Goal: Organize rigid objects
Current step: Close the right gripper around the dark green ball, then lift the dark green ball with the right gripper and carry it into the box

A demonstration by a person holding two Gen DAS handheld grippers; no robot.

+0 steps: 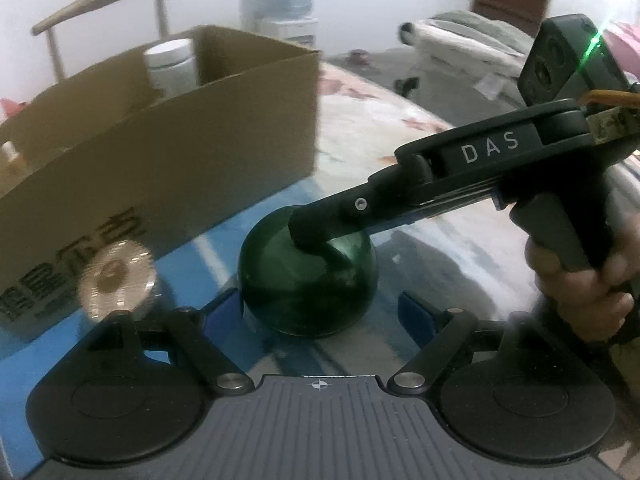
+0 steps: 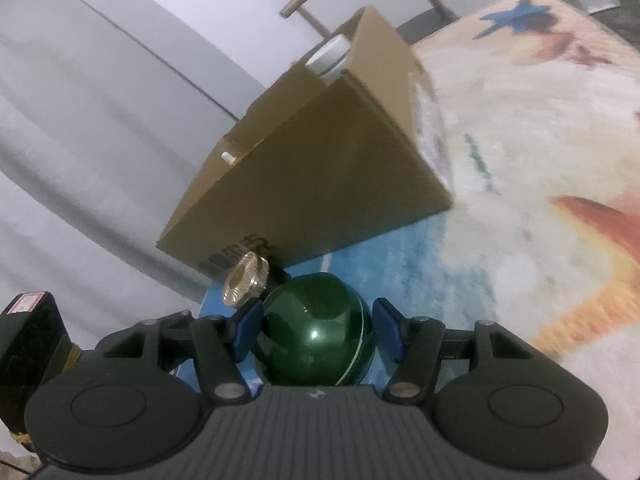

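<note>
A dark green dome-shaped object (image 2: pixel 318 330) is seen on the table (image 1: pixel 420 148), just before the cardboard box (image 1: pixel 160 168). It is bracketed by the spread right gripper (image 2: pixel 318 330); the left gripper (image 1: pixel 320 318) is likewise held open.

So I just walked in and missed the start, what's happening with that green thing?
A person is working with a handheld gripper in each hand. The right gripper has its fingers on either side of a round green bottle with a gold cap, which lies on the table. Whether it is gripped yet is unclear. The left gripper hangs open close by. A cardboard box just behind already holds a white jar.
</note>
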